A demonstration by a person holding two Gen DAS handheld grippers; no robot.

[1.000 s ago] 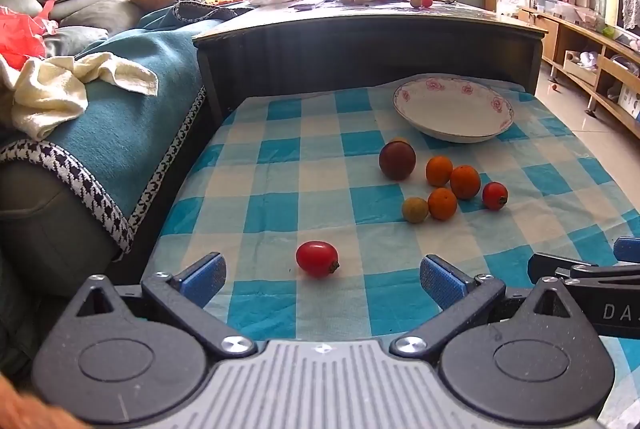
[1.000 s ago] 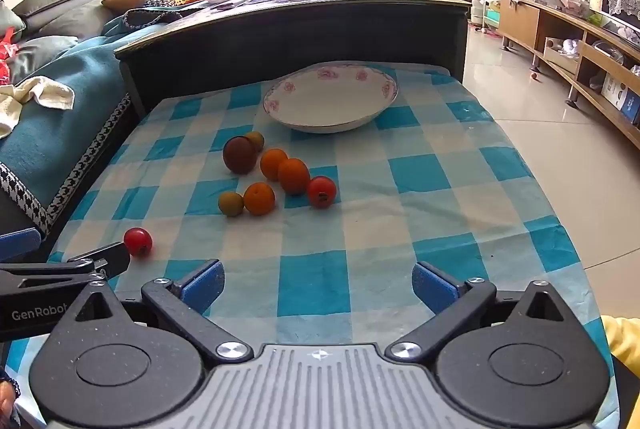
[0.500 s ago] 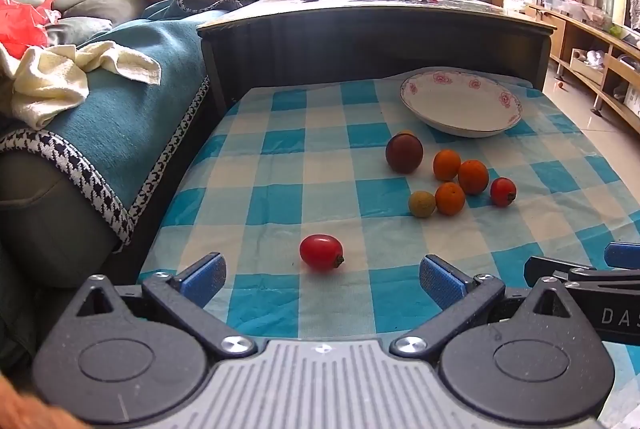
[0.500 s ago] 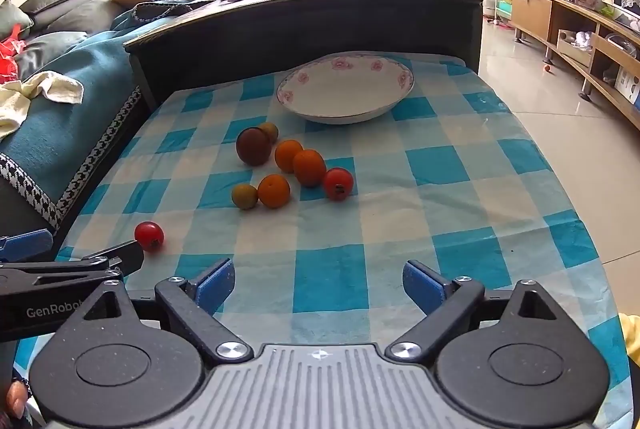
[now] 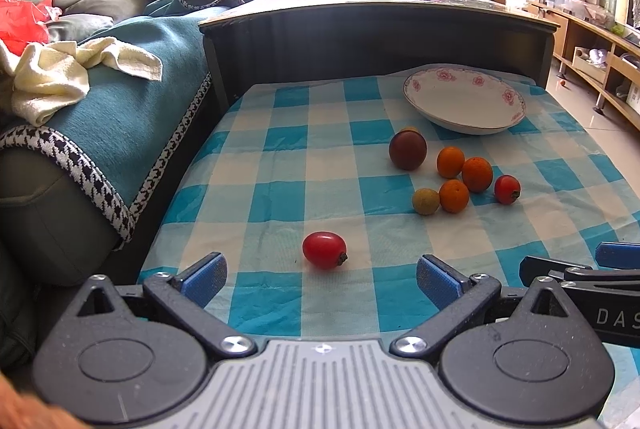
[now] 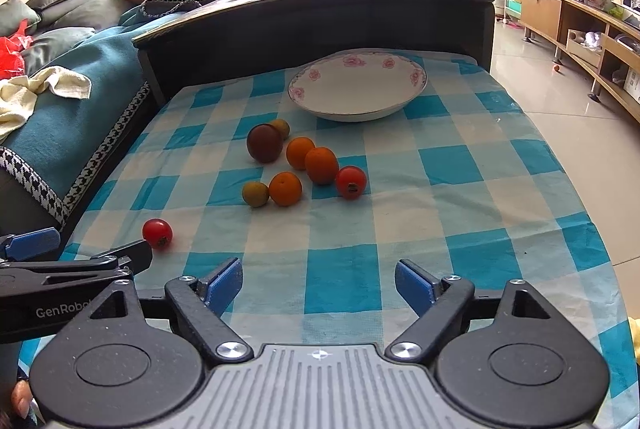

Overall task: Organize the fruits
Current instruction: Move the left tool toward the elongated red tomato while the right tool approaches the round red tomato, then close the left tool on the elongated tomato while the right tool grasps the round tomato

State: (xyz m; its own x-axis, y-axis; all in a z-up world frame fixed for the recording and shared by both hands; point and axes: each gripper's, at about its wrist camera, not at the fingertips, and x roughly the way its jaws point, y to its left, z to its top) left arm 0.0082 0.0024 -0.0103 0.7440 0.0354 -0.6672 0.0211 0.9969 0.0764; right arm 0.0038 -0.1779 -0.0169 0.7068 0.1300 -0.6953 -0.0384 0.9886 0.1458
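A white plate (image 5: 464,113) (image 6: 356,109) with pink flowers sits at the far end of the blue checked cloth. Before it lies a cluster: a dark plum (image 5: 408,150) (image 6: 264,143), three oranges (image 5: 477,174) (image 6: 322,165), a small greenish fruit (image 5: 426,201) (image 6: 255,194) and a red tomato (image 5: 507,189) (image 6: 351,182). A second red tomato (image 5: 324,250) (image 6: 157,233) lies alone, just ahead of my left gripper (image 5: 320,277), which is open and empty. My right gripper (image 6: 319,287) is open and empty over the near cloth.
A dark raised table (image 5: 376,29) with boxes and more fruit stands behind the plate. A teal-covered sofa (image 5: 120,109) with a cream towel (image 5: 60,77) runs along the left. Tiled floor (image 6: 568,133) and wooden shelving (image 6: 580,17) lie to the right.
Both grippers have shifted slightly; the fruits and plate have not moved. The right gripper's fingers have narrowed a little but stay open.
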